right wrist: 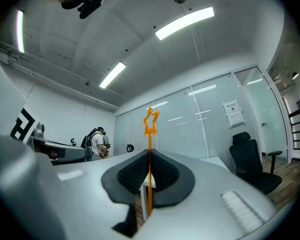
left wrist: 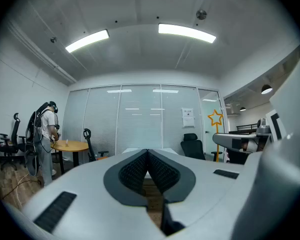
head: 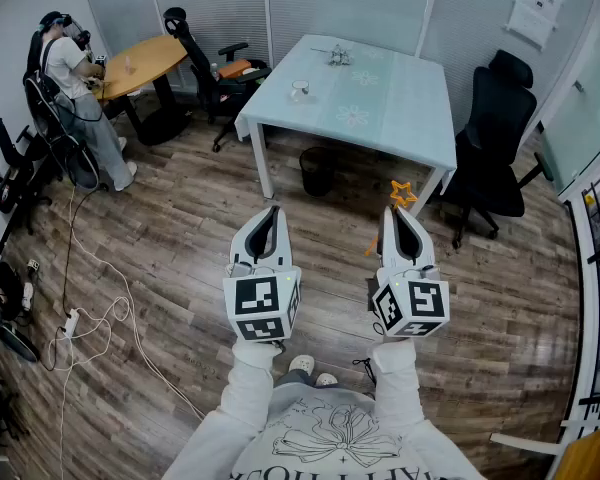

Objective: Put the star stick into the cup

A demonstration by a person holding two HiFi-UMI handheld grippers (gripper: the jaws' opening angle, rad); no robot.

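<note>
The orange star stick [right wrist: 150,149] stands upright between the jaws of my right gripper [right wrist: 149,156], which is shut on its thin shaft; its star tip [head: 402,193] shows above the jaws in the head view. My right gripper [head: 397,218] is held over the wooden floor, well short of the table. A small clear cup [head: 299,90] sits on the pale blue table [head: 400,118] near its left side. My left gripper [head: 268,218] hangs beside the right one, shut and holding nothing; its jaws meet in the left gripper view [left wrist: 148,156].
A black bin [head: 316,171] stands under the table. Black office chairs [head: 492,148] flank the table on the right and back left [head: 215,68]. A person [head: 75,88] with a headset stands by a round wooden table [head: 140,63]. Cables [head: 90,308] trail over the floor at left.
</note>
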